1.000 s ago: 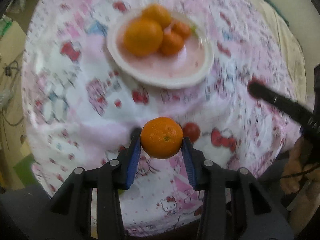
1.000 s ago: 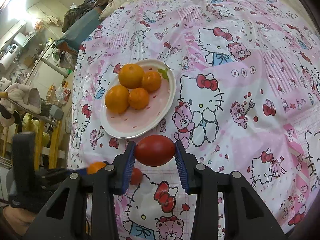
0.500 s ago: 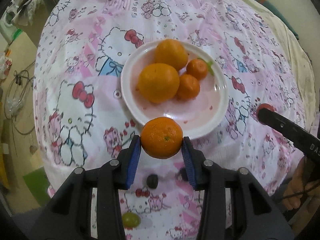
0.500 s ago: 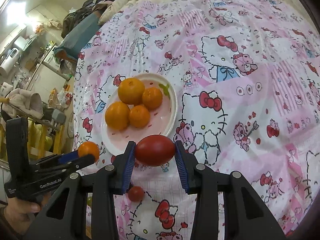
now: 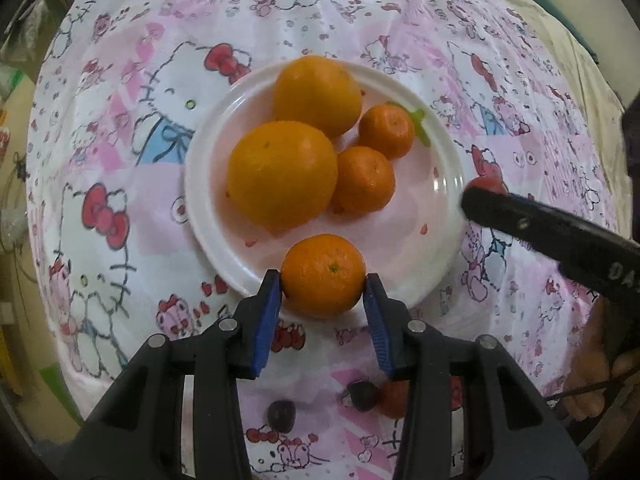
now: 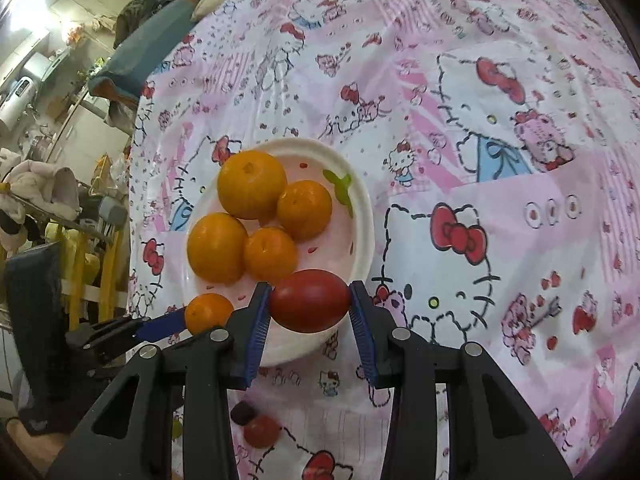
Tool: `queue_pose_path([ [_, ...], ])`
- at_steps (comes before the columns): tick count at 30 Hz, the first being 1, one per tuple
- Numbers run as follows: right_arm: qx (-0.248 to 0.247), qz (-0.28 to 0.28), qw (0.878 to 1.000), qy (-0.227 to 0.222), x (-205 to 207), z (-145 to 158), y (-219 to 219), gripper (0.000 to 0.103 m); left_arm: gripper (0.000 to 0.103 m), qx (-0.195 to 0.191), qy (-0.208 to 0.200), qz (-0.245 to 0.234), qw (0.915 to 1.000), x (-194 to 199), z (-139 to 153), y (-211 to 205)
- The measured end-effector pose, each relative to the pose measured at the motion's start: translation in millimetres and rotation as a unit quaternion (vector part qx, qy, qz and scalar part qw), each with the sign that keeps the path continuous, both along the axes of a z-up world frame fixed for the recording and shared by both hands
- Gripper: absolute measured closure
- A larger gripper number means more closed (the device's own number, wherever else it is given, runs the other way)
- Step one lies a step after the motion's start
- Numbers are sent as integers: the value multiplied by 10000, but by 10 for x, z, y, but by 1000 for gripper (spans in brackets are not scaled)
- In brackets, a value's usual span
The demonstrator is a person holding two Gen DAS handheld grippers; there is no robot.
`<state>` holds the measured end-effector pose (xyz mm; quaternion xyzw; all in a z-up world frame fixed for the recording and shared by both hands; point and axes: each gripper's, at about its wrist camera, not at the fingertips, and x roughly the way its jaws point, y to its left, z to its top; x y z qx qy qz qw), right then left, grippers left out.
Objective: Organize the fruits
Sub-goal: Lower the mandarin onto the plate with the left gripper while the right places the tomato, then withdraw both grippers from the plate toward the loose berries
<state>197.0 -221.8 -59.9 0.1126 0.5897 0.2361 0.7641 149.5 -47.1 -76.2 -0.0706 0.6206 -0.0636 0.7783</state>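
My left gripper point(image 5: 323, 294) is shut on a small orange point(image 5: 323, 274) and holds it over the near rim of the white plate point(image 5: 224, 232). The plate holds two big oranges point(image 5: 282, 174) and two small ones point(image 5: 362, 178). My right gripper point(image 6: 310, 308) is shut on a red tomato point(image 6: 310, 299) over the plate's near edge point(image 6: 362, 216). The left gripper with its orange point(image 6: 208, 314) shows at the left of the right wrist view. The right gripper's arm point(image 5: 552, 232) reaches in from the right in the left wrist view.
A pink Hello Kitty cloth point(image 6: 500, 120) covers the round table. A small red tomato point(image 6: 262, 432) and two dark grapes point(image 5: 282, 414) lie on the cloth near the front edge. Household clutter point(image 6: 36, 192) stands beyond the table's left side.
Both grippers have moved forward with their fruit, from over the cloth to over the plate's near rim. The plate now looks larger and closer in both views.
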Motion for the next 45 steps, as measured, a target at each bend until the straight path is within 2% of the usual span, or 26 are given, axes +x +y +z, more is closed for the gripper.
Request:
queue_pose_path([
  [17,138,-154,9996,185,19,-93,-14,59,65,-87,94,-59,9999,66,-62,-93],
  [20,191,-191,9995,181,24,-78,-23,59,64,26,89,-87,9999,77,-68,-120],
  [21,225,-206,9993,213,29,-79,-28,52,57,56,74,-89,9999,69,-62,-115],
  [22,293,-259,9989,255,33,-79,-46,47,39,96,47,-73,9999,67,-53,-115],
  [23,329,-305,9987,253,34,-73,-61,41,30,134,2,-33,9999,58,-36,-112],
  [24,313,-328,9987,232,36,-62,-70,41,20,131,-52,-16,9999,52,-18,-109],
  [29,216,-336,9992,73,28,34,-90,41,19,46,-111,-117,9999,-7,55,-121],
  [35,183,-290,9994,-68,-16,125,-92,41,19,120,-262,-133,9995,-92,121,-94],
  [45,52,-280,9993,-234,-73,228,-84,41,19,181,-513,66,9985,-162,231,52],
])
